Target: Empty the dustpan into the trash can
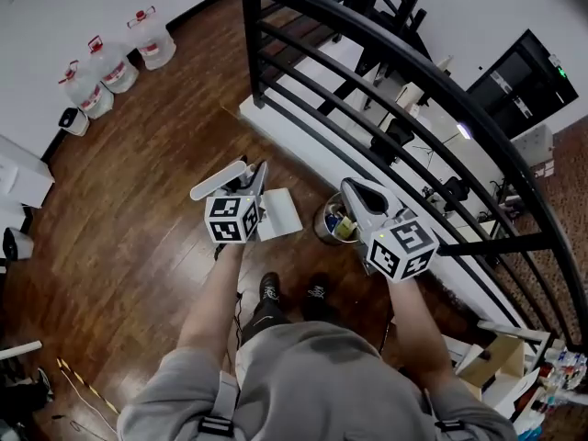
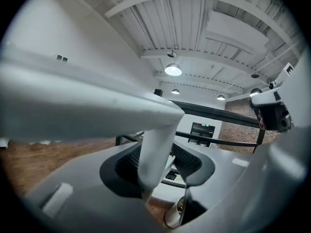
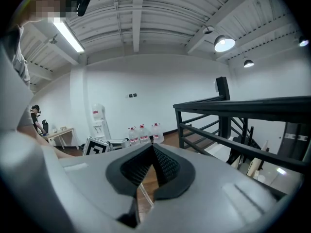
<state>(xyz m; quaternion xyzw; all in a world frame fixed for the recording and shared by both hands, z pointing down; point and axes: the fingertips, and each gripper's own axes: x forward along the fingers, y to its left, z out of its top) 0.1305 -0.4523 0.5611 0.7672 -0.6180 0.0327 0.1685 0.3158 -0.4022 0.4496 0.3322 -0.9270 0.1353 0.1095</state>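
I saw three water jugs (image 1: 112,65) standing against the white wall (image 1: 55,7) on the brown wooden floor (image 1: 138,237). A black railing (image 1: 251,44) ran across my right side, with a cardboard box (image 1: 496,361) below it. Round lamps (image 2: 173,70) glowed on the ribbed ceiling (image 2: 194,28).

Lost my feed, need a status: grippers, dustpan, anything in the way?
Left gripper shut on dustpan. Right gripper shut, empty. Pan beside trash can, not over it. Nothing between them.
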